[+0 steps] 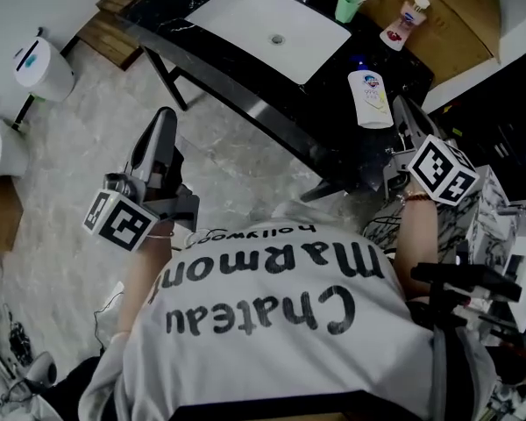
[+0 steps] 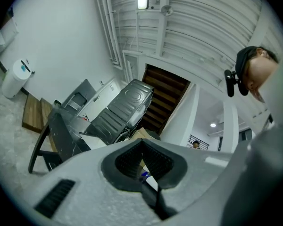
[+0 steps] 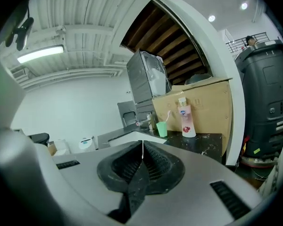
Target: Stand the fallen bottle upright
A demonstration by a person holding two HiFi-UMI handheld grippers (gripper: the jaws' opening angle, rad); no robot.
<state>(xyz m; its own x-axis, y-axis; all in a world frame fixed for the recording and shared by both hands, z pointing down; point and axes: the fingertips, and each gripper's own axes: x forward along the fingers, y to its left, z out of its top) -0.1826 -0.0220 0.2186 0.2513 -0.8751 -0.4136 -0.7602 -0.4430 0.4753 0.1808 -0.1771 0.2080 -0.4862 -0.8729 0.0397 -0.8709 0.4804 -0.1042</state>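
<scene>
Lying on its side on the black marbled worktop (image 1: 329,103), the fallen bottle (image 1: 370,99) is white with a blue cap and a yellowish label, at about 4 o'clock from the white basin (image 1: 267,29). In the head view its long axis runs from 12 to 6 o'clock, cap toward 12. The right tongs (image 1: 403,112) are closed on nothing, their pads meeting in a thin line. They sit just beside the bottle, which lies at roughly 10 o'clock from their tips. The left tongs (image 1: 165,117) are likewise closed and empty, out over the floor (image 1: 70,147), with the bottle well away at about 2 o'clock. The right hand is plainly the nearer, so the coming move looks to be its own: open, then take the body across its width. A pink-and-white bottle (image 1: 403,23) and a green cup (image 1: 348,7) with a toothbrush stand toward 12 o'clock, before a cardboard box (image 1: 460,16). Both bottle labels are too small to read; the only legible writing is on the person's shirt (image 1: 289,323), "Chateau Marmont Hollywood", seen upside down
</scene>
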